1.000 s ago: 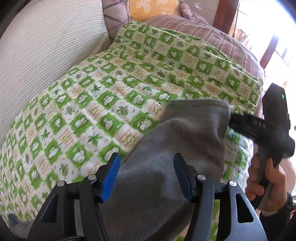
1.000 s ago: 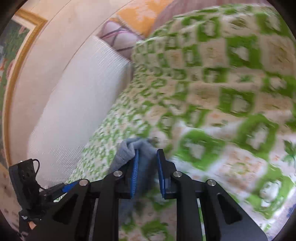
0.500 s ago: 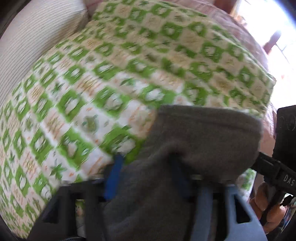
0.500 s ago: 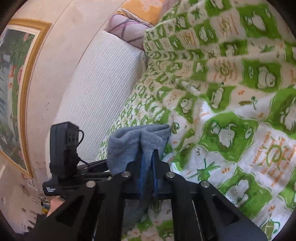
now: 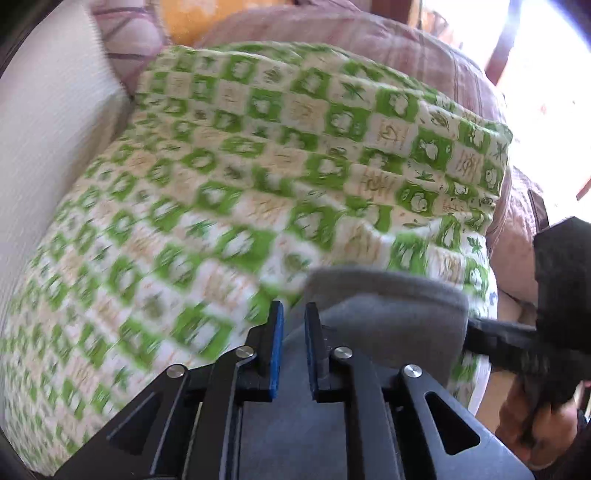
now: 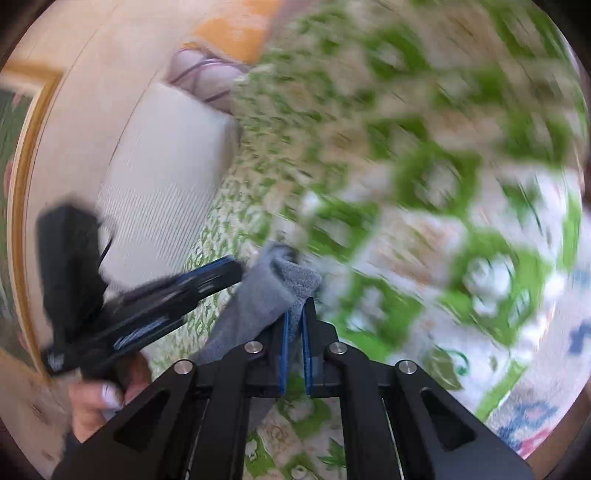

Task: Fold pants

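Note:
Grey pants [image 5: 388,314] hang over a green-and-white patterned blanket [image 5: 258,184], held up by their top edge. My left gripper [image 5: 293,310] is closing its jaws, and a fold of the grey cloth sits between the blue pads and fills the narrow gap. In the right wrist view my right gripper [image 6: 294,306] is shut on the other corner of the pants [image 6: 266,295], with cloth bunched above its tips. The left gripper [image 6: 232,273] reaches in from the left, blurred, up to the cloth's edge. The right gripper's tips are hidden behind the pants in the left wrist view.
A white ribbed cushion [image 5: 48,129] lies left of the blanket, with a pink striped quilt [image 5: 369,33] and an orange pillow [image 5: 221,18] behind. A framed picture [image 6: 22,184] hangs on the wall. A hand [image 6: 99,398] grips the left tool.
The left jaws went from wide open around the pants to nearly together on the cloth. The right jaws shut on the cloth's corner. Both views have swept across the blanket and are blurred.

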The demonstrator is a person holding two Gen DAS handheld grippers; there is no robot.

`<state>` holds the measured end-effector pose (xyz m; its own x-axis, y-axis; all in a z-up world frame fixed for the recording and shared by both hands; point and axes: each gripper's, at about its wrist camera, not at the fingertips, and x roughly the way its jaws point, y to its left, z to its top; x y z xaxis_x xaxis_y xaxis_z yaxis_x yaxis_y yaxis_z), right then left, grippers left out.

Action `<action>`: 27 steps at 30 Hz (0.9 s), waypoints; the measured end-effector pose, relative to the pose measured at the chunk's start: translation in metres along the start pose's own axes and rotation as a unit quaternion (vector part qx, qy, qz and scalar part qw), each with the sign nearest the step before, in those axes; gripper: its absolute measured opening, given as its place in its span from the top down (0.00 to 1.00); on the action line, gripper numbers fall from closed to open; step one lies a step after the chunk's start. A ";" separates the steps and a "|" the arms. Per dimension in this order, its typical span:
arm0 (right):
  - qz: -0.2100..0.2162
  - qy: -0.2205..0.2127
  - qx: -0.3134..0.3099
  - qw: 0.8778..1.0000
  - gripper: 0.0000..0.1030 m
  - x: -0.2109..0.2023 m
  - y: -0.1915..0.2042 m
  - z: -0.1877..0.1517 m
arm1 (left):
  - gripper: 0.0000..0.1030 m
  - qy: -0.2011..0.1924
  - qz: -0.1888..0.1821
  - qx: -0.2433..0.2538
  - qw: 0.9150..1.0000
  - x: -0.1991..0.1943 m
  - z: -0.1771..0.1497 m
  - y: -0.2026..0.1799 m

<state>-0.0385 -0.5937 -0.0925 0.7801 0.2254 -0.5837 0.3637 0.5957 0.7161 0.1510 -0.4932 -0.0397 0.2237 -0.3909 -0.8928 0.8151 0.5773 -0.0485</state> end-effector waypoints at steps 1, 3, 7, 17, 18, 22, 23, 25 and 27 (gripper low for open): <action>0.001 -0.003 0.005 1.000 0.92 -0.001 -0.002 -0.001 | 0.86 -0.009 -0.005 -0.015 1.000 -0.012 -0.008 0.008; 0.010 -0.022 0.004 1.000 0.92 -0.006 0.001 -0.003 | 0.80 -0.018 -0.011 -0.042 0.999 -0.030 -0.024 0.018; 0.014 -0.046 -0.002 0.999 0.92 -0.015 0.015 -0.003 | 0.78 -0.045 -0.015 -0.061 0.997 -0.065 -0.073 0.009; -0.021 -0.026 -0.005 0.999 0.64 -0.036 0.015 -0.015 | 0.72 -0.022 0.040 -0.149 0.988 -0.108 -0.216 0.050; -0.007 -0.008 -0.012 1.000 0.60 -0.033 0.020 -0.021 | 0.69 -0.014 0.045 -0.153 0.987 -0.115 -0.234 0.057; 0.024 0.066 -0.048 0.996 0.55 -0.010 0.047 -0.048 | 0.59 -0.003 0.080 -0.136 0.988 -0.132 -0.273 0.065; 0.027 0.083 -0.057 0.995 0.54 -0.003 0.054 -0.055 | 0.55 0.001 0.089 -0.127 0.988 -0.135 -0.280 0.066; 0.023 0.114 -0.073 0.991 0.53 0.014 0.066 -0.069 | 0.47 0.007 0.104 -0.113 0.988 -0.136 -0.292 0.066; 0.023 0.134 -0.078 0.988 0.53 0.030 0.075 -0.078 | 0.45 0.015 0.127 -0.094 0.987 -0.132 -0.302 0.069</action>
<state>-0.0274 -0.4820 -0.0861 0.6233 0.4386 -0.6474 0.2323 0.6867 0.6889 0.0165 -0.1858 -0.0605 0.3902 -0.1962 -0.8996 0.6209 0.7775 0.0998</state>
